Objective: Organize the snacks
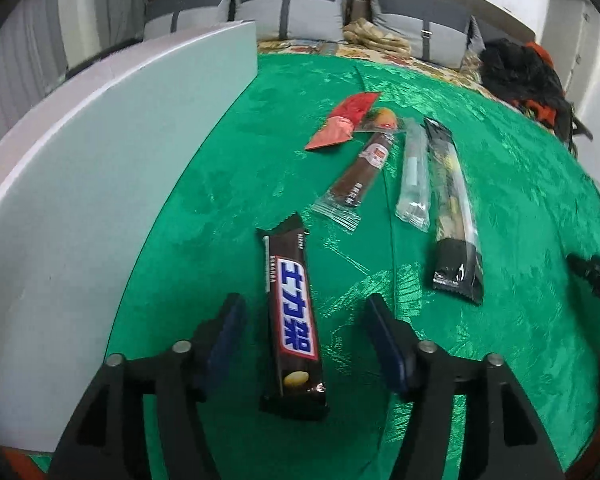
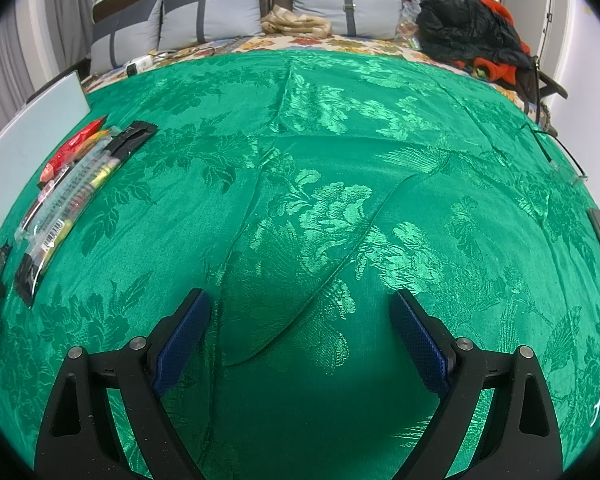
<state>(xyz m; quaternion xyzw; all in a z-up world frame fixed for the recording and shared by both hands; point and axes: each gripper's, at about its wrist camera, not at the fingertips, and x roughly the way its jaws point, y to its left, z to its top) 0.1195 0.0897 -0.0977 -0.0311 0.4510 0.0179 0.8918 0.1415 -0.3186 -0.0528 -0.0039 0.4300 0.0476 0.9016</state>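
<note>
A brown Snickers bar (image 1: 292, 316) lies on the green cloth (image 1: 228, 168), between the fingers of my open left gripper (image 1: 302, 320), which does not touch it. Beyond it lie a brown sausage pack (image 1: 360, 176), a clear pack (image 1: 414, 172), a long black-ended pack (image 1: 454, 208), a red pack (image 1: 346, 120) and an orange pack (image 1: 382, 118). My right gripper (image 2: 300, 320) is open and empty over bare green cloth (image 2: 320, 160). The snacks show at the far left of the right wrist view (image 2: 72, 188).
A white board (image 1: 80, 168) stands along the left of the cloth. Grey pillows (image 2: 212, 12), a beige cloth (image 2: 296, 20) and a black and orange pile of clothes (image 2: 468, 32) lie at the back. Glasses (image 2: 560, 160) lie at the right.
</note>
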